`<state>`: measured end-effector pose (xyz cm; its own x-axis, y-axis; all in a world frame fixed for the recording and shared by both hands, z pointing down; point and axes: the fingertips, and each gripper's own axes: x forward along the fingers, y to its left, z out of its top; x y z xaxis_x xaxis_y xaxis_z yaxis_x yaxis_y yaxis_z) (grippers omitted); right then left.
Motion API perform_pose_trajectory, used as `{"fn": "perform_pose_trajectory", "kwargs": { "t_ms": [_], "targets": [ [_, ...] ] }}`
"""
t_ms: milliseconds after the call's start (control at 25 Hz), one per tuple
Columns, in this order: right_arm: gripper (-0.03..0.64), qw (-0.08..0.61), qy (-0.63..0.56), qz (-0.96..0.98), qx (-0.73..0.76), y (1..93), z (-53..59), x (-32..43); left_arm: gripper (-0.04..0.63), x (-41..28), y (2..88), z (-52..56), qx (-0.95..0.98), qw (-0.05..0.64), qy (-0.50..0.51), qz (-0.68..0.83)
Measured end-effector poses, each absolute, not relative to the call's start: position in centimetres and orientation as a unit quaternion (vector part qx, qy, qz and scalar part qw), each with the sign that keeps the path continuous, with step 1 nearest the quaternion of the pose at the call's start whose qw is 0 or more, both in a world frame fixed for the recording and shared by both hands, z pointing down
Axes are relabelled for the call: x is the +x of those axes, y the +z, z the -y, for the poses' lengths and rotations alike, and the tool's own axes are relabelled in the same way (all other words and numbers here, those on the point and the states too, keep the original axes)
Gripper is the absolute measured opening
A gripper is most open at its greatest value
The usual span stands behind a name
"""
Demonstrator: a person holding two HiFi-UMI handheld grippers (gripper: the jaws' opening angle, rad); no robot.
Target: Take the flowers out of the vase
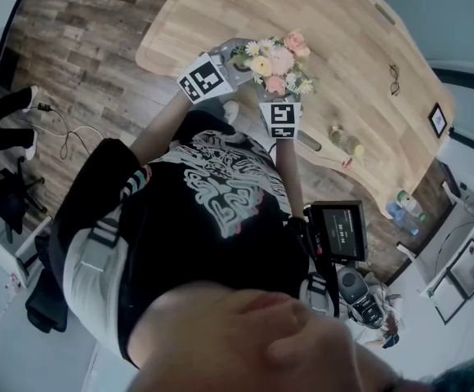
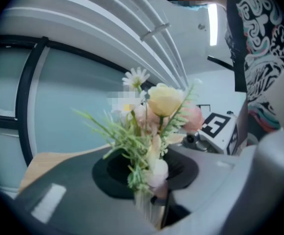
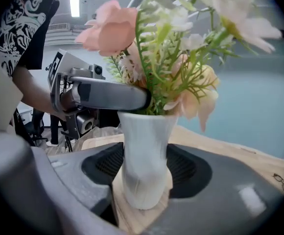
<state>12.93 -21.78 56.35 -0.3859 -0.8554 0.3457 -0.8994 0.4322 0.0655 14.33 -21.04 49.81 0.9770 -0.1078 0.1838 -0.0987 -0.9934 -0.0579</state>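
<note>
White vase [image 3: 144, 155], pink and yellow flowers [image 1: 276, 62], light wood-grain table [image 1: 343, 47].

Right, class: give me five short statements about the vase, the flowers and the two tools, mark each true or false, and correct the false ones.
1. The right tool clasps the white vase. True.
2. The left tool is closed on the flowers at their stems. True.
3. A pair of glasses lies on the wooden table. True.
4. The flowers lie flat on the table. False: they stand in the vase.
5. All the flowers are red. False: they are pink, yellow and white.
</note>
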Motion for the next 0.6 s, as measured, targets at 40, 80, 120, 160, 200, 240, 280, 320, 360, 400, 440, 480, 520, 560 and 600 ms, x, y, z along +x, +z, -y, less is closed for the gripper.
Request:
{"fn": "perform_pose_trajectory", "kwargs": {
  "t_ms": [40, 80, 120, 160, 200, 240, 280, 320, 360, 400, 440, 480, 520, 560, 600],
  "targets": [
    [0.276, 0.165, 0.066, 0.829, 0.529, 56.3, 21.8, 13.0, 0.112, 14.3, 49.7, 21.1, -0.994, 0.023, -0.092, -0.050],
    [0.276, 0.166, 0.066, 0.829, 0.529, 56.3, 21.9, 13.0, 0.108, 14.3, 49.7, 21.2, -0.994, 0.024, -0.092, -0.049],
    [0.276, 0.166, 0.066, 0.830, 0.529, 56.3, 21.9, 12.9, 0.106, 14.3, 49.7, 21.2, -0.994, 0.027, -0.092, -0.049],
    [0.276, 0.166, 0.066, 0.830, 0.529, 56.3, 21.9, 13.0, 0.103, 14.3, 49.7, 21.2, -0.994, 0.028, -0.092, -0.049],
    [0.276, 0.166, 0.066, 0.830, 0.529, 56.4, 22.0, 13.0, 0.098, 14.3, 49.7, 21.3, -0.994, 0.026, -0.091, -0.049],
    [0.276, 0.166, 0.065, 0.829, 0.530, 56.4, 22.0, 13.0, 0.094, 14.3, 49.5, 21.4, -0.995, 0.020, -0.087, -0.049],
    [0.276, 0.165, 0.065, 0.829, 0.530, 56.5, 21.9, 13.1, 0.091, 14.3, 49.3, 21.4, -0.996, 0.010, -0.080, -0.048],
    [0.276, 0.165, 0.065, 0.829, 0.530, 56.5, 21.9, 13.1, 0.089, 14.3, 48.9, 21.5, -0.996, 0.000, -0.072, -0.048],
    [0.276, 0.164, 0.066, 0.829, 0.531, 56.4, 21.8, 13.1, 0.087, 14.3, 48.6, 21.6, -0.997, -0.008, -0.066, -0.048],
    [0.276, 0.163, 0.066, 0.829, 0.531, 56.4, 21.8, 13.1, 0.086, 14.3, 48.4, 21.7, -0.997, -0.011, -0.064, -0.048],
    [0.276, 0.162, 0.066, 0.829, 0.532, 56.4, 21.8, 13.2, 0.086, 14.3, 48.2, 21.7, -0.997, -0.009, -0.065, -0.047],
    [0.276, 0.161, 0.066, 0.829, 0.532, 56.4, 21.8, 13.2, 0.085, 14.4, 48.2, 21.7, -0.997, -0.005, -0.068, -0.046],
    [0.276, 0.161, 0.066, 0.829, 0.532, 56.4, 21.8, 13.2, 0.084, 14.4, 48.1, 21.7, -0.996, 0.000, -0.073, -0.045],
    [0.276, 0.162, 0.066, 0.829, 0.531, 56.5, 21.9, 13.2, 0.084, 14.4, 48.0, 21.7, -0.996, 0.004, -0.076, -0.044],
    [0.276, 0.163, 0.066, 0.830, 0.530, 56.6, 21.9, 13.1, 0.083, 14.3, 47.8, 21.7, -0.996, 0.005, -0.077, -0.044]
  ]
}}
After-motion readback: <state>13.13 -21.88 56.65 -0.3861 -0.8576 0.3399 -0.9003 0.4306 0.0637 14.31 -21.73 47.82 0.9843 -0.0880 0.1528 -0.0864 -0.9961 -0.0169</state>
